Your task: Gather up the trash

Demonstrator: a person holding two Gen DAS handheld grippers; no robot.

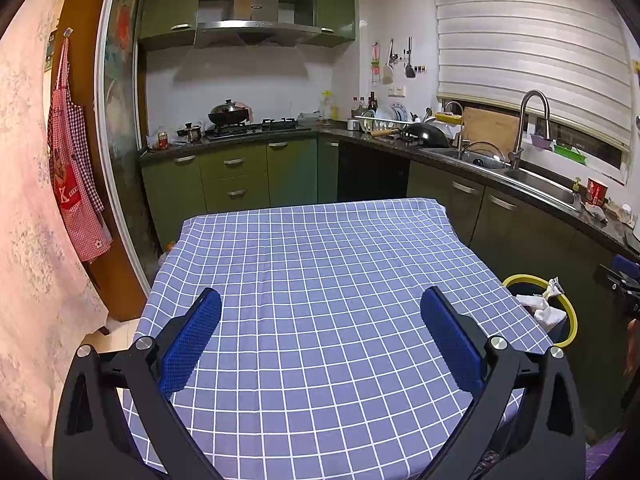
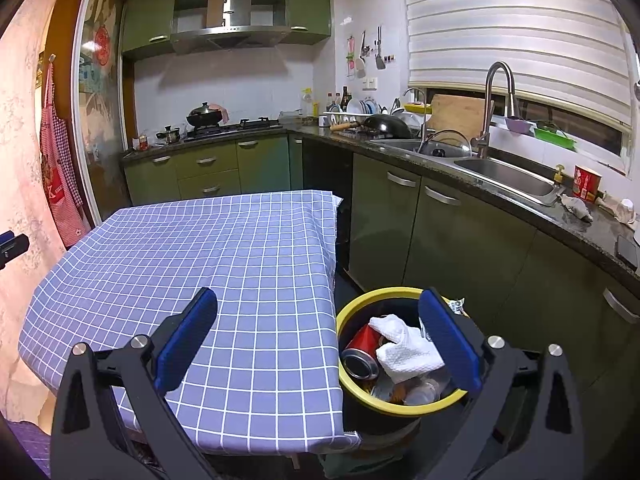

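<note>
A black bin with a yellow rim (image 2: pixel 400 410) stands on the floor by the table's right edge. Inside it lie a red can (image 2: pixel 362 350), a crumpled white paper towel (image 2: pixel 408 350) and other scraps. In the left wrist view the same bin (image 1: pixel 570 320) shows at the right with white paper (image 1: pixel 550 312) in it. My left gripper (image 1: pixel 320 312) hangs open over the blue checked tablecloth (image 1: pixel 320 264), holding nothing. My right gripper (image 2: pixel 318 312) is open too, straddling the table's right edge and the bin, empty. The other gripper's tip (image 2: pixel 12 246) peeks in at the far left.
Green kitchen cabinets (image 2: pixel 440 232) and a dark counter with a steel sink (image 2: pixel 508 180) run close behind the bin. A red cup (image 2: pixel 586 184) and a crumpled rag (image 2: pixel 576 206) sit beside the sink. A stove with pots (image 1: pixel 232 118) is at the back. A red apron (image 1: pixel 74 184) hangs on the left.
</note>
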